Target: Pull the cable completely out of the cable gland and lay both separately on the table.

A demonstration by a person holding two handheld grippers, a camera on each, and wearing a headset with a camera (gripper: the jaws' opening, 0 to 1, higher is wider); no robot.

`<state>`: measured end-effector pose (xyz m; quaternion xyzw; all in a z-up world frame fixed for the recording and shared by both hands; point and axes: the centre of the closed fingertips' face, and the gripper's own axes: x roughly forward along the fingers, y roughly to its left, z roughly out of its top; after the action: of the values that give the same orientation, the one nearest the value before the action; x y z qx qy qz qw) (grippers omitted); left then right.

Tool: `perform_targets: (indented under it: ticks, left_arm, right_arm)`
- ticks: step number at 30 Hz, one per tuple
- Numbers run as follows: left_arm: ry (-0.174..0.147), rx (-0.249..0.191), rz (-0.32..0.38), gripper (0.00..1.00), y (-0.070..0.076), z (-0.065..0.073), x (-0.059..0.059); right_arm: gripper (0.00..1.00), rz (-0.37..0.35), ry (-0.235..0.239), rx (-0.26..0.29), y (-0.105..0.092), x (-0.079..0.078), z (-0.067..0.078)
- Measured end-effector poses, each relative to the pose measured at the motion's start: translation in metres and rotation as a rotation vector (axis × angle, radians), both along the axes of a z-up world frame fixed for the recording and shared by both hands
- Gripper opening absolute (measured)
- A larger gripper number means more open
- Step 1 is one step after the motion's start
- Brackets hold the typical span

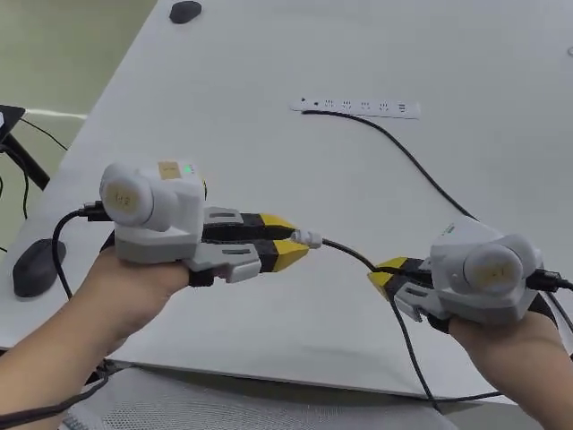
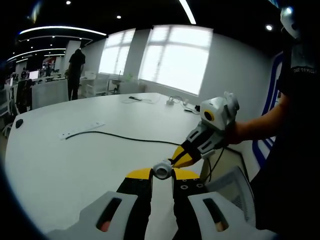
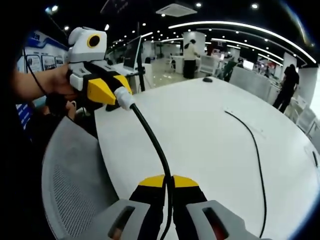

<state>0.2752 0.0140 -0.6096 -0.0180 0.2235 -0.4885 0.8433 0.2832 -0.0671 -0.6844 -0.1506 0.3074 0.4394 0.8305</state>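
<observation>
A small white cable gland is clamped between the yellow tips of my left gripper, held above the near part of the white table. From the gland a black cable runs right into my right gripper, which is shut on it a short way off. In the left gripper view the gland sits between the shut jaws, with the right gripper just beyond. In the right gripper view the cable rises from my shut jaws to the gland in the left gripper.
A white power strip lies mid-table with a black lead running toward my right hand. A dark mouse rests at the left edge and a dark object at the far end. A mesh chair is below the front edge.
</observation>
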Motion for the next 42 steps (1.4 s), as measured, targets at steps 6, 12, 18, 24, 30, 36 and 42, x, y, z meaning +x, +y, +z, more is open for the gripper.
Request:
perform_targets:
  ticks: [6,12,18,24,30,36,42]
  left_arm:
    - [0.012,0.013,-0.009,0.15,0.005,-0.008,-0.001]
    - [0.017,0.004,-0.011,0.15,0.008,-0.013,-0.002]
    - [0.018,-0.009,-0.013,0.15,0.015,-0.018,-0.006]
    - [0.009,-0.033,-0.008,0.15,0.025,-0.024,-0.011]
    - [0.010,-0.056,-0.002,0.15,0.042,-0.030,-0.020]
    - [0.018,-0.063,0.012,0.15,0.064,-0.037,-0.020]
    - [0.019,-0.050,-0.002,0.15,0.086,-0.041,-0.019]
  right_arm:
    - [0.00,-0.004,0.009,-0.006,0.000,0.003,0.000]
    - [0.00,-0.012,0.007,-0.016,0.002,0.006,0.002]
    - [0.00,-0.002,-0.016,-0.050,0.009,0.015,0.007]
    - [0.00,-0.008,-0.016,-0.050,0.024,0.023,0.016]
    - [0.00,0.048,-0.050,-0.118,0.047,0.026,0.019]
    - [0.00,0.052,-0.065,-0.152,0.070,0.042,0.020]
    - [0.00,0.054,-0.083,-0.162,0.093,0.059,0.020]
